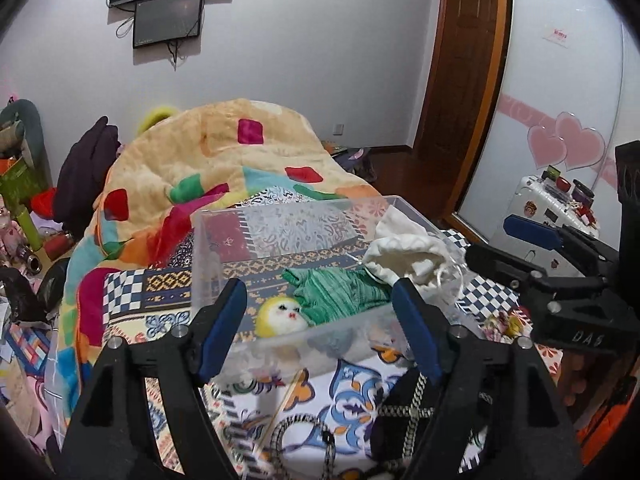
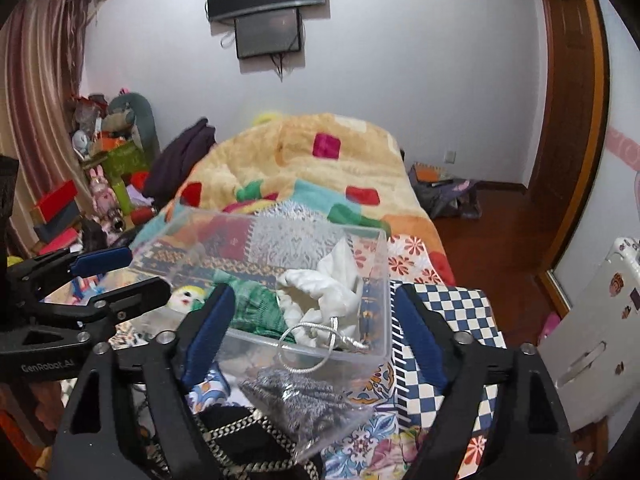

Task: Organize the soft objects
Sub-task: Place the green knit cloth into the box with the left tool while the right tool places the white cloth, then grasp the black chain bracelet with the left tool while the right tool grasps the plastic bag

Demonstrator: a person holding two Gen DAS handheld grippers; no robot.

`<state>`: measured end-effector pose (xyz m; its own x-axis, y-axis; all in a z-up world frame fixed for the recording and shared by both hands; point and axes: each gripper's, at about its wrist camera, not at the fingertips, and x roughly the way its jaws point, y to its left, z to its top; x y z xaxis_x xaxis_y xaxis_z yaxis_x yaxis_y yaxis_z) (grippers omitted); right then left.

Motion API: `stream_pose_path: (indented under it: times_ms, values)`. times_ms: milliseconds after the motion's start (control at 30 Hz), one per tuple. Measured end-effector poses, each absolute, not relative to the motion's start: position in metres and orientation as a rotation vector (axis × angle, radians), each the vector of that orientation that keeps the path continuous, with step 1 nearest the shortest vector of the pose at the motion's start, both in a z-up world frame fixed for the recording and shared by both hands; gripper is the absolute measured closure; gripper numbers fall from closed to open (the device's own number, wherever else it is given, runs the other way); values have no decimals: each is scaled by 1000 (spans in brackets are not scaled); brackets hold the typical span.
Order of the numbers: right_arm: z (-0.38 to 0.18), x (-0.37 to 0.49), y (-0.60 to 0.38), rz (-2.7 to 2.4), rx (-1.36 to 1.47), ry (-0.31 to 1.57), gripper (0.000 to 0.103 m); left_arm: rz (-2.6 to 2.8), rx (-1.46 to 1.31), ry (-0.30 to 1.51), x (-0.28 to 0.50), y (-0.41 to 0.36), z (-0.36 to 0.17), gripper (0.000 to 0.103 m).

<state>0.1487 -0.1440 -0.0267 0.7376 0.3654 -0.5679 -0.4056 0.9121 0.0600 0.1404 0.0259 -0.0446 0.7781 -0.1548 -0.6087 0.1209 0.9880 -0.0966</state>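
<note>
clear bin (image 1: 280, 216): sits on the patterned bedspread (image 1: 352, 384), open-topped, between and just ahead of both grippers.
bin contents: a doll with a yellow-white face (image 1: 280, 316) and green knit body (image 1: 340, 288) lies along the floor; a white drawstring pouch (image 1: 404, 252) is heaped at the bin's right end, its upper folds reaching about to the rim.
pouch cord (image 2: 316, 344): in the right wrist view a silver loop hangs over the near wall of the bin.
items still outside: a clear packet of grey stuff (image 2: 304, 404) and a black piece with checked trim (image 1: 404, 420) lie on the bedspread just in front of the bin.
risk 1: judged likely, the dangling cord could snag on a finger and drag the pouch back out.
risk 2: the light bin may slide or tip on the soft bedding if nudged at the near wall.
risk 3: the slick packet could slip from a shallow pinch.
left gripper (image 1: 320, 328): fingers spread wide, holding nothing, aimed at the bin's near wall over the doll's face.
right gripper (image 2: 320, 332): fingers also spread wide and empty, straddling the bin's near right corner above the packet.
</note>
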Motion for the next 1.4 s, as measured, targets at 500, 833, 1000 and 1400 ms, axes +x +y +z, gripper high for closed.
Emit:
stream_pose_path:
  times_ms: [500, 833, 1000, 1400]
  values:
    - [-73, 134, -150, 465, -35, 737, 21, -141, 14, 813, 91, 28, -103, 16]
    - [-99, 137, -149, 488, -21, 834, 40, -122, -43, 876, 80, 45, -131, 32]
    - [-105, 135, -144, 491, -39, 855, 54, -130, -24, 858, 76, 42, -132, 59]
    - [-90, 127, -151, 513, -28, 797, 80, -142, -9, 808, 73, 43, -122, 96]
